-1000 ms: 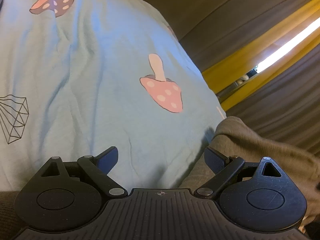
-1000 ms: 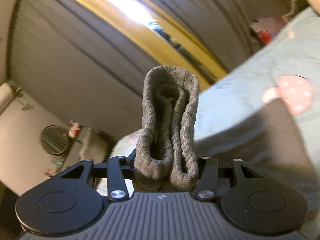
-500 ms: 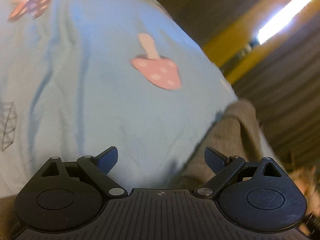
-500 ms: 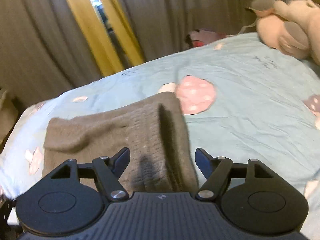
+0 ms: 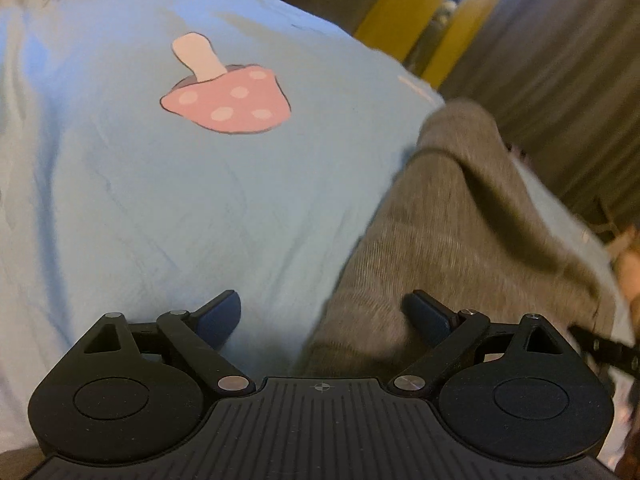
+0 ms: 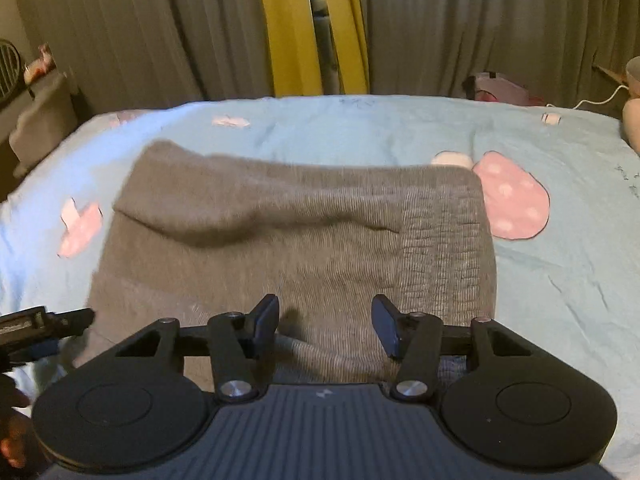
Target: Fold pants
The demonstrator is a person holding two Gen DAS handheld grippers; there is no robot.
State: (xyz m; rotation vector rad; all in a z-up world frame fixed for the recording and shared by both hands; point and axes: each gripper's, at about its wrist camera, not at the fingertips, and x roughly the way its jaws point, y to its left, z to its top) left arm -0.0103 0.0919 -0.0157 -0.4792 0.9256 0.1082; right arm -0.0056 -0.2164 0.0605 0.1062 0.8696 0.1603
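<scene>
On the blue mushroom-print bed (image 6: 560, 280) the grey pants (image 6: 300, 248) now lie folded over, let go by the right claw (image 6: 325, 326), which a second ago pinched a bunched edge; its jaws are closing on nothing. The left claw (image 5: 322, 314) hangs released over the pants' near edge. Bare sheet surrounds the pants, roomiest on the right.

The pants (image 6: 280, 240) are grey ribbed knit, lying folded into a broad, roughly rectangular stack on the light-blue bed sheet (image 6: 560, 280). The top layer is doubled back, leaving a rumpled fold across the middle. Their right edge touches the sheet's pink mushroom print (image 6: 512, 204).
</scene>
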